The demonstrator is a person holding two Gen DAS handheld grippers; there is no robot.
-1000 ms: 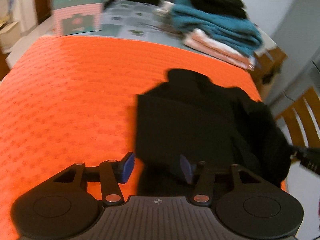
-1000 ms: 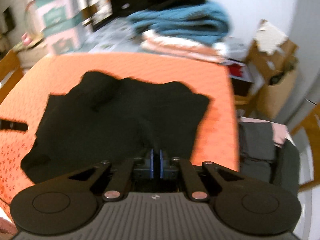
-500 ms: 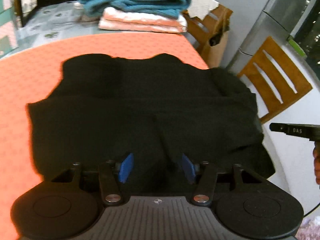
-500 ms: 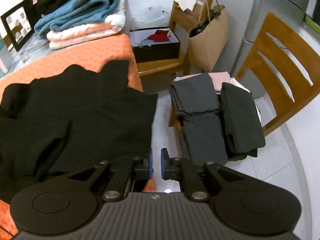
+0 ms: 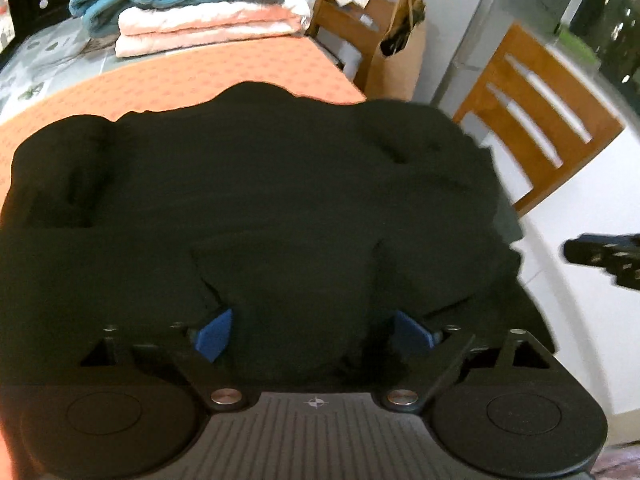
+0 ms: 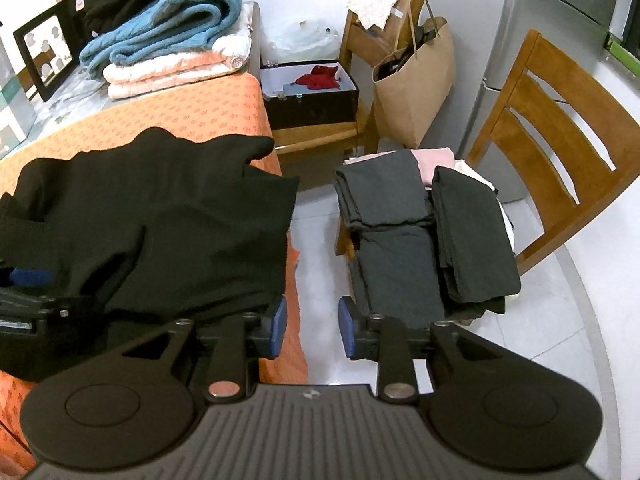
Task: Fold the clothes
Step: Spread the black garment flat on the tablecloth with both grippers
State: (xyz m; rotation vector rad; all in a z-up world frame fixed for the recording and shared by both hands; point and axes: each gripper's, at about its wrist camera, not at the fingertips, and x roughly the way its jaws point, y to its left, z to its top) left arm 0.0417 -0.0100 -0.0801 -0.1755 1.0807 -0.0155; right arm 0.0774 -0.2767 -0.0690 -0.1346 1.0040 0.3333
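An orange patterned tablecloth (image 6: pixel 192 108) is spread over the table, and a white tiled floor (image 6: pixel 320 280) is seen beyond its edge in the centre of the right wrist view. A rumpled black knit garment (image 5: pixel 260 208) is laid across the cloth, filling the middle of the left wrist view, and is seen at centre left of the right wrist view, where one edge is draped over the table's side. A stack of folded teal, white and peach textiles (image 6: pixel 172 44) is placed at the upper left of both views. A wooden slat-backed chair (image 6: pixel 560 152) is seen at the right, with folded dark grey clothes (image 6: pixel 416 232) piled on its seat. A brown paper bag (image 6: pixel 416 92) is stood at upper centre.

The left gripper (image 5: pixel 316 332) is held at the lower centre over the black garment, its jaws being opened wide; cloth is seen between the blue pads, unpinched. The right gripper (image 6: pixel 311 330) is held over the table edge and floor, its jaws being opened, with nothing between them; its left pad is just beside the garment's edge.
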